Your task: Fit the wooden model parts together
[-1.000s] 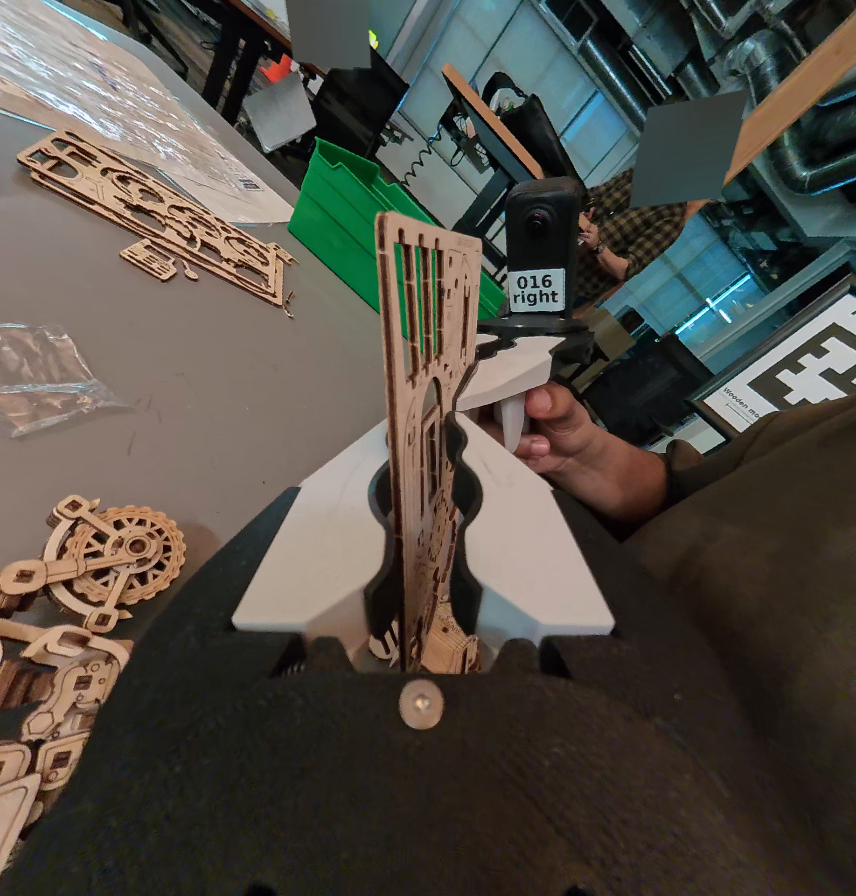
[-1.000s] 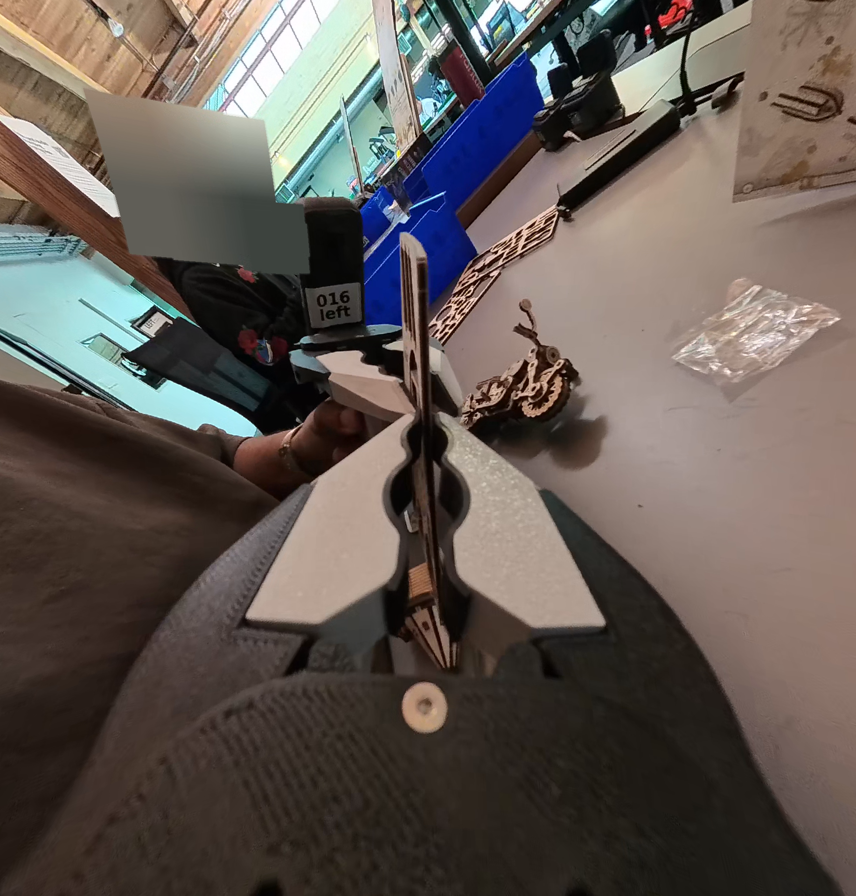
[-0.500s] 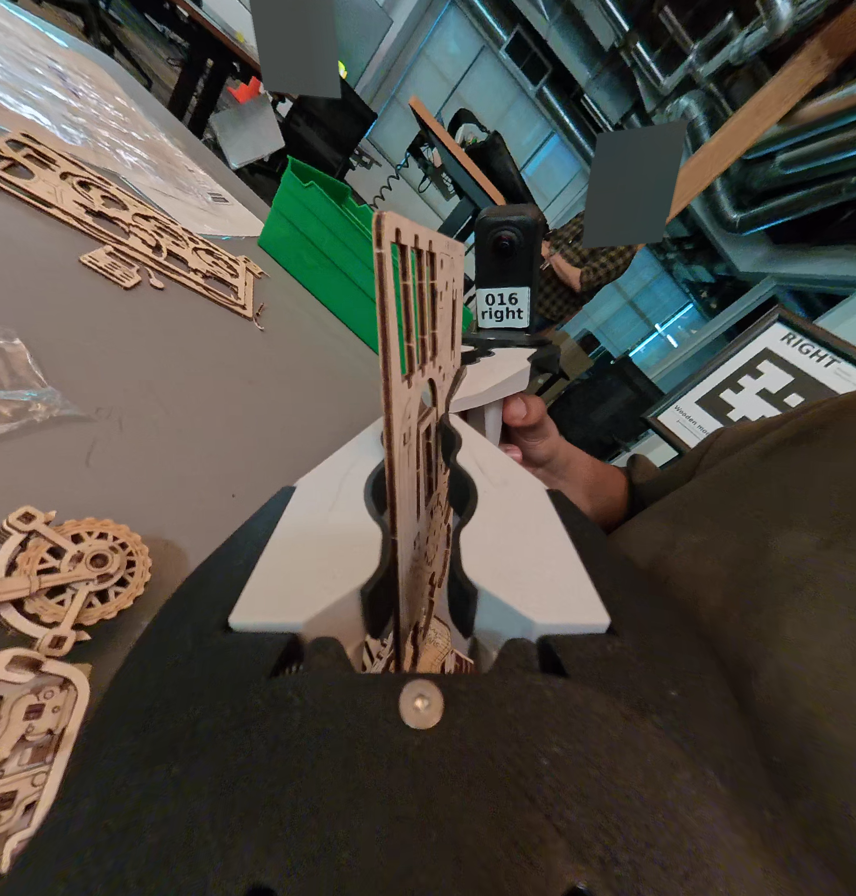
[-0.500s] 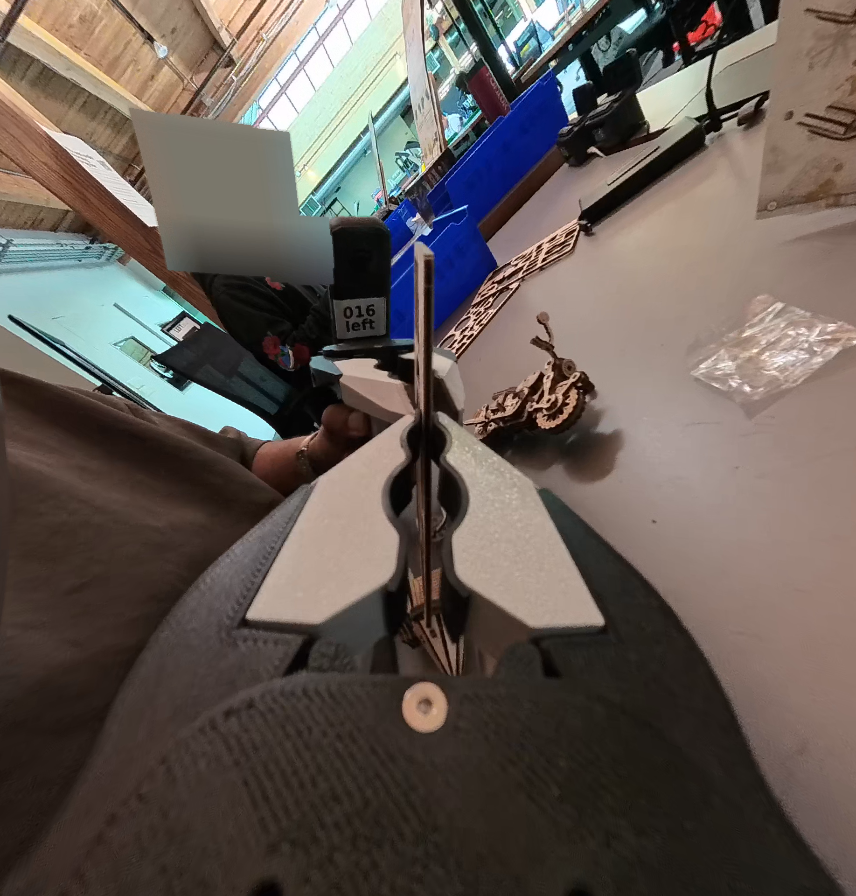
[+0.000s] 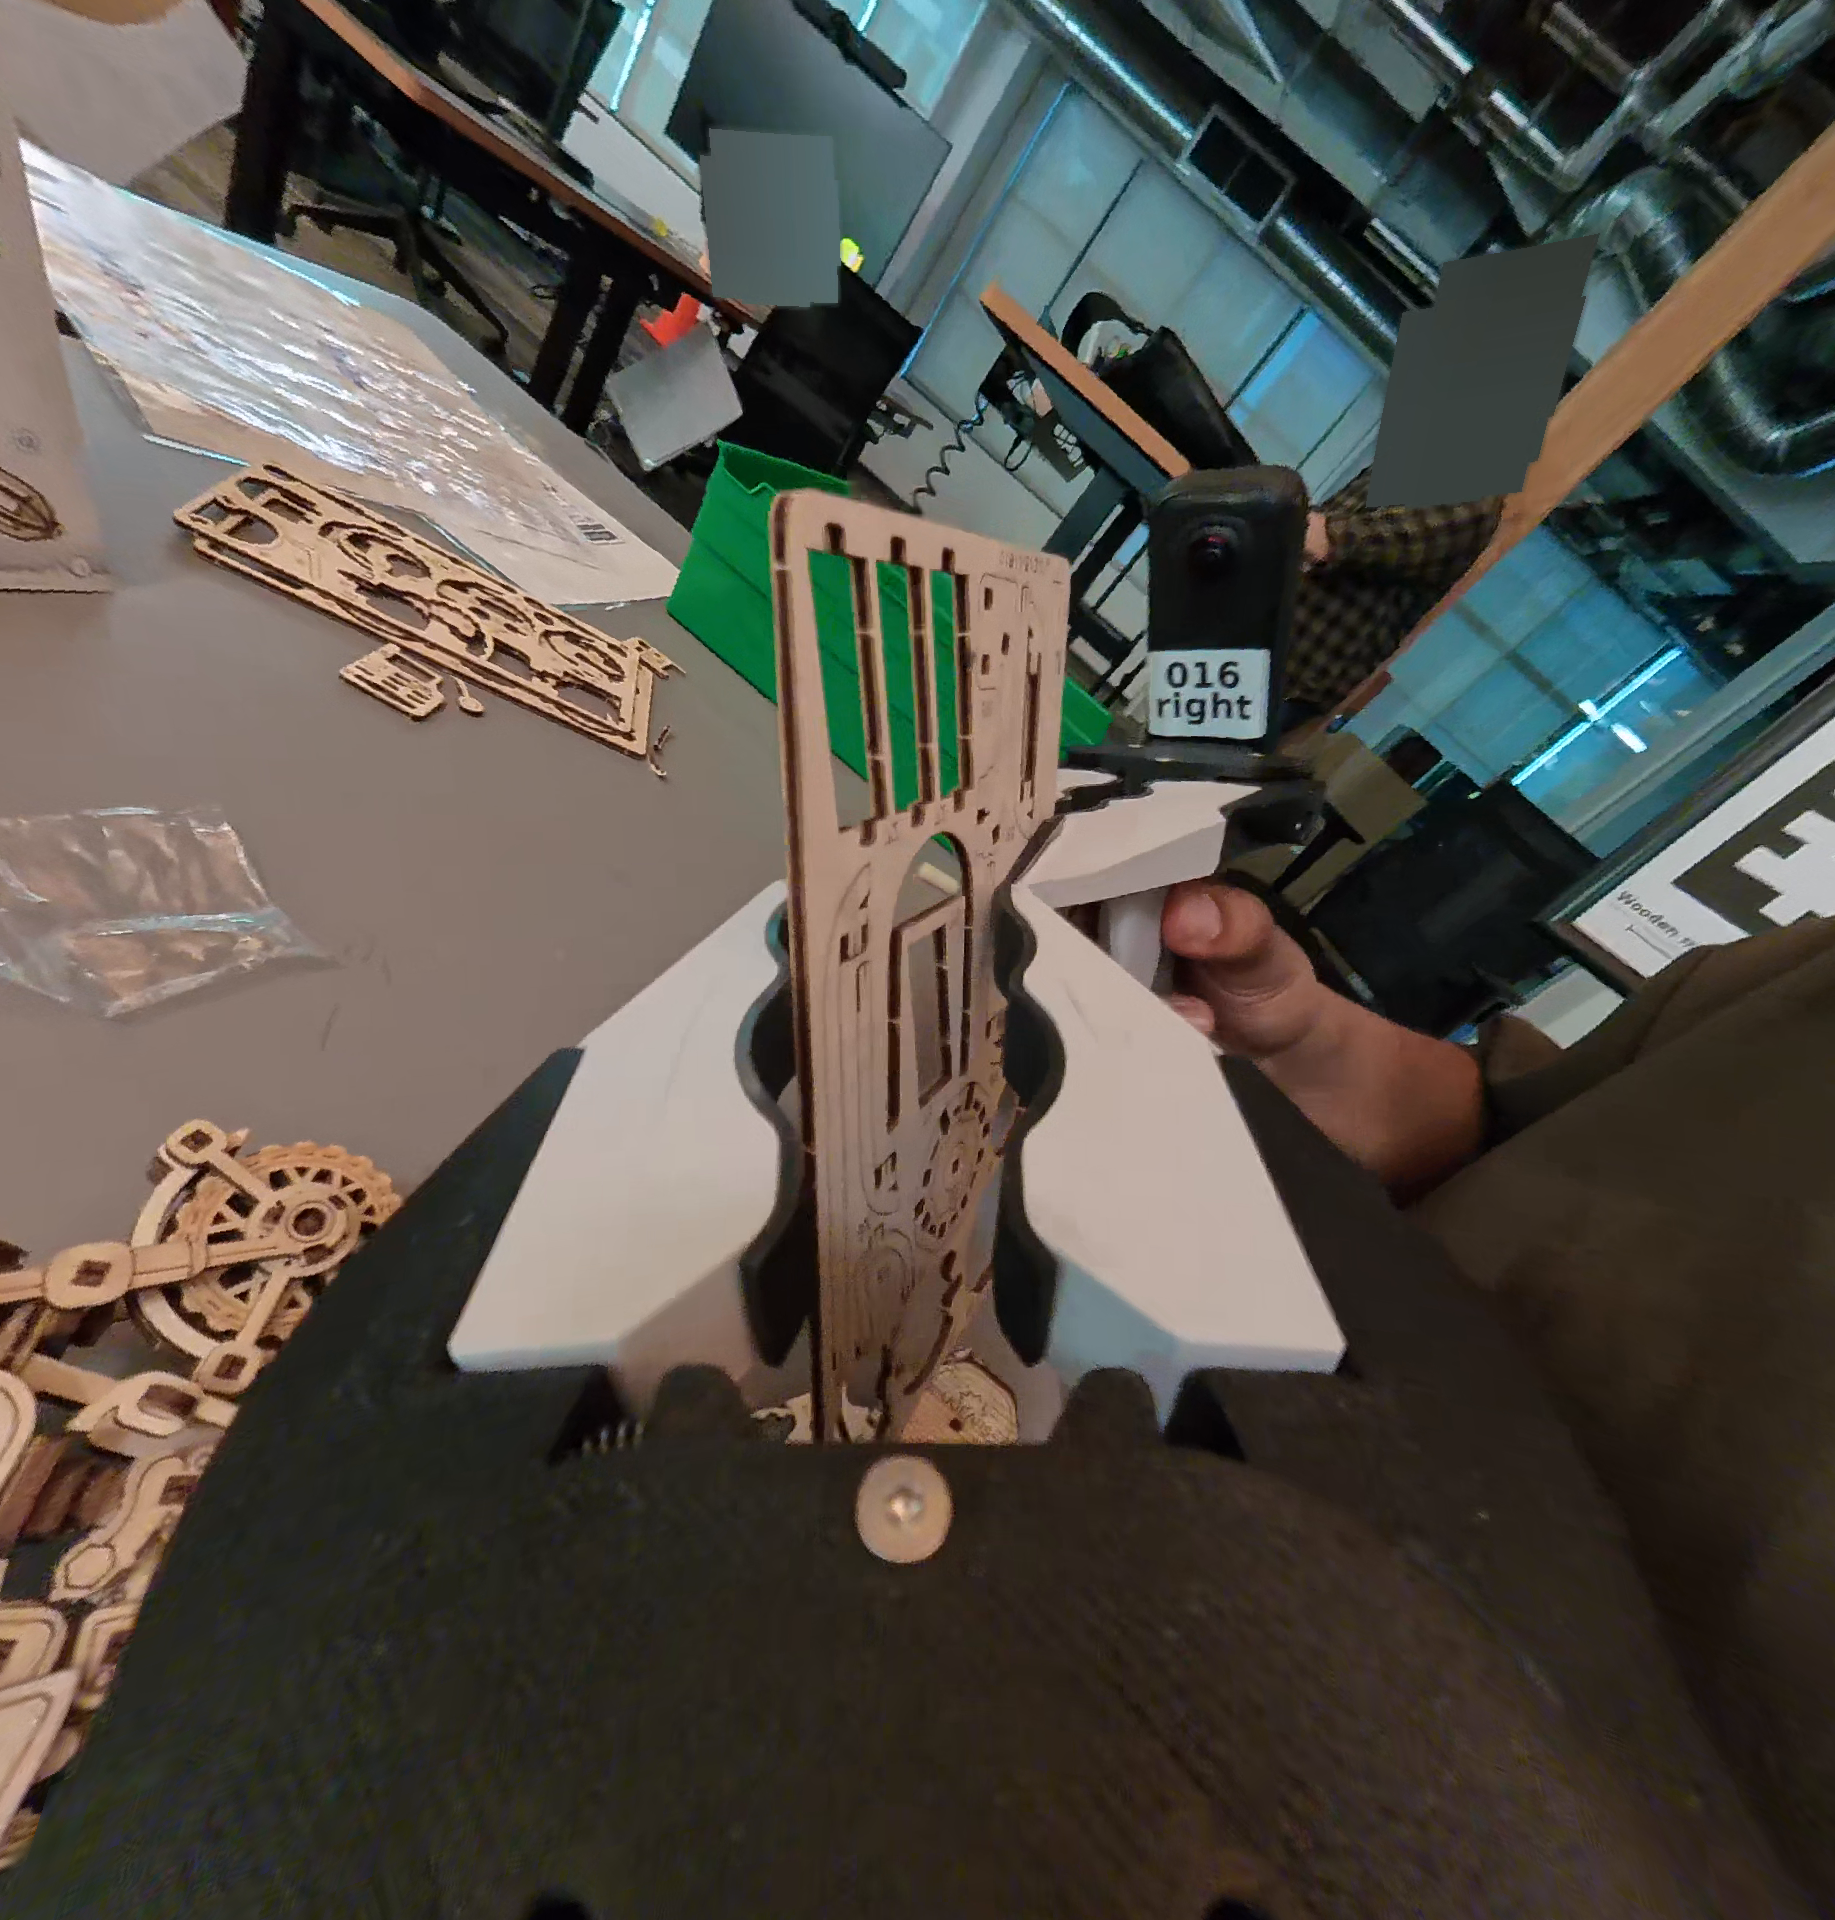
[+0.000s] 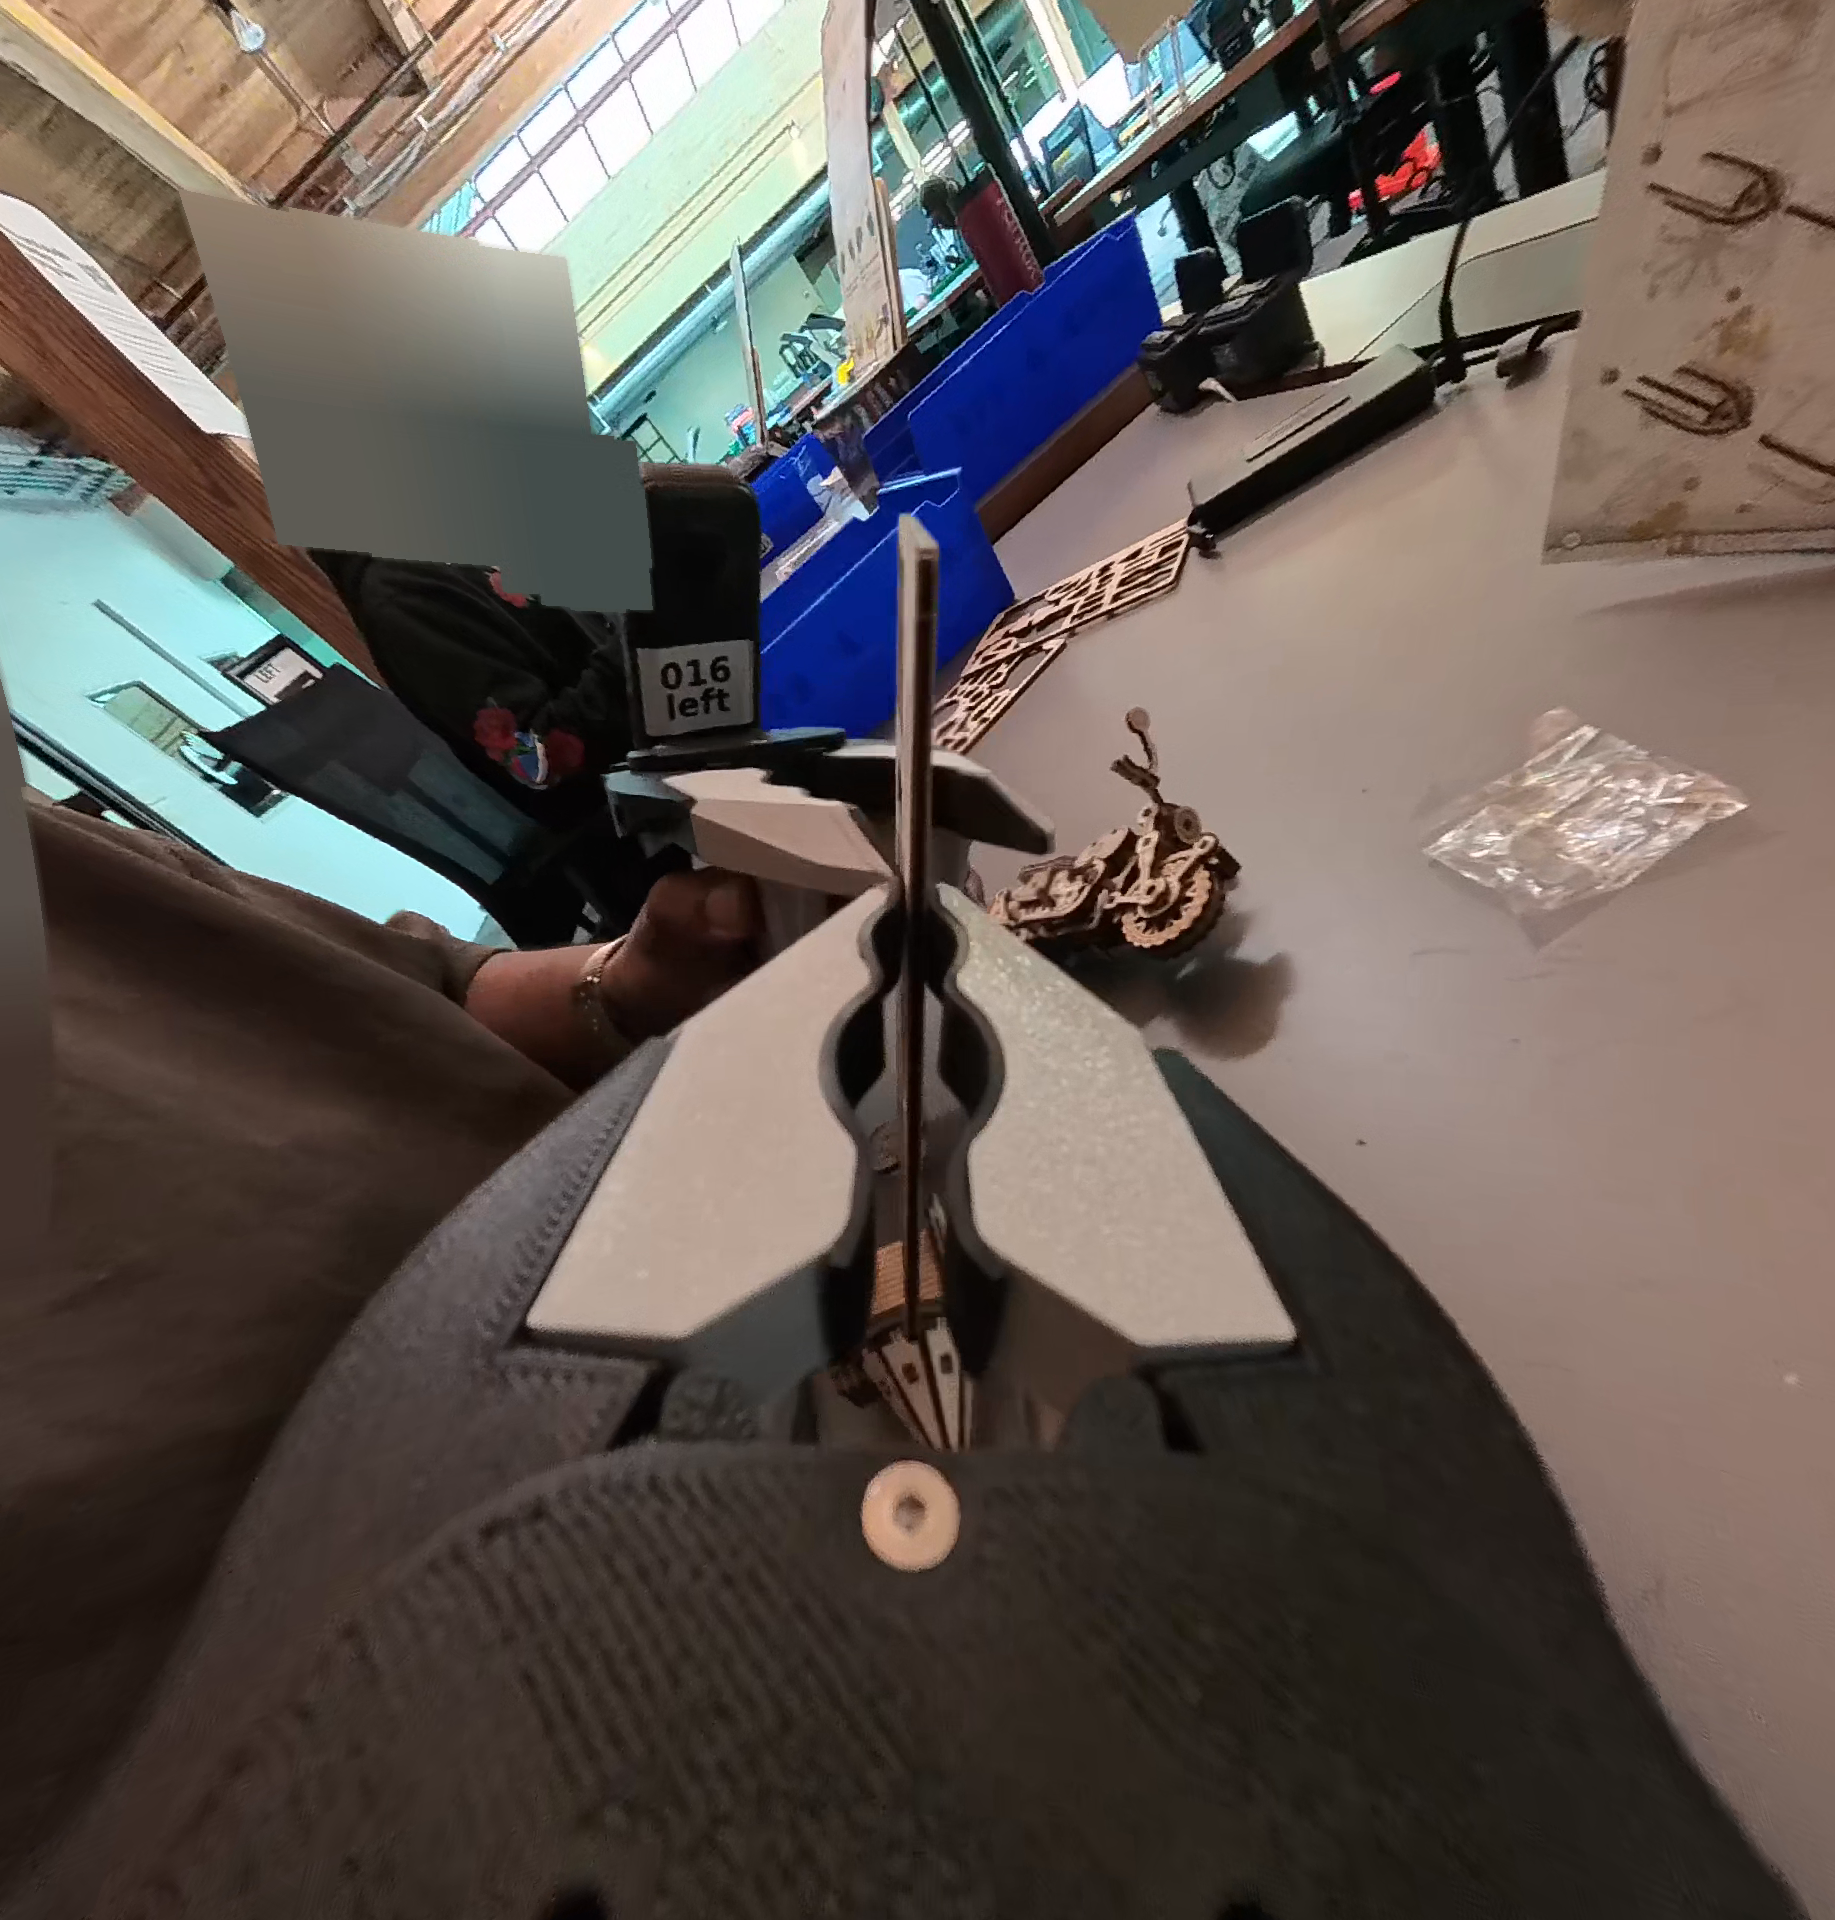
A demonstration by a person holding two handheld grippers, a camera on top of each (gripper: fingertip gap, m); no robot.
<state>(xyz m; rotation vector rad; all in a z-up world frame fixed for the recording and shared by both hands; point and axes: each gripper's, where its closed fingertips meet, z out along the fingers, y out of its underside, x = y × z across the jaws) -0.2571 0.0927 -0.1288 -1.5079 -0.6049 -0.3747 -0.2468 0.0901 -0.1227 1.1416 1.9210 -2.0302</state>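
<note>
A thin laser-cut wooden parts sheet stands upright above the grey table. My left gripper is shut on its lower part. My right gripper is shut on the same sheet, which shows edge-on in the right wrist view. Each gripper shows in the other's view, the right one at the sheet's right edge and the left one just behind the sheet. A partly built wooden motorcycle model lies on the table beyond; it also shows at the lower left of the left wrist view.
More wooden parts sheets lie flat farther off. A clear plastic bag lies on the table. A green bin and blue bins stand at the table's edge. A printed paper sheet lies at the back. Less than 4 cm separates the two grippers' tips.
Both grippers stay shut on the sheet. The sheet has turned a little, so the left wrist view shows more of its face, and the table has shifted in both views.
</note>
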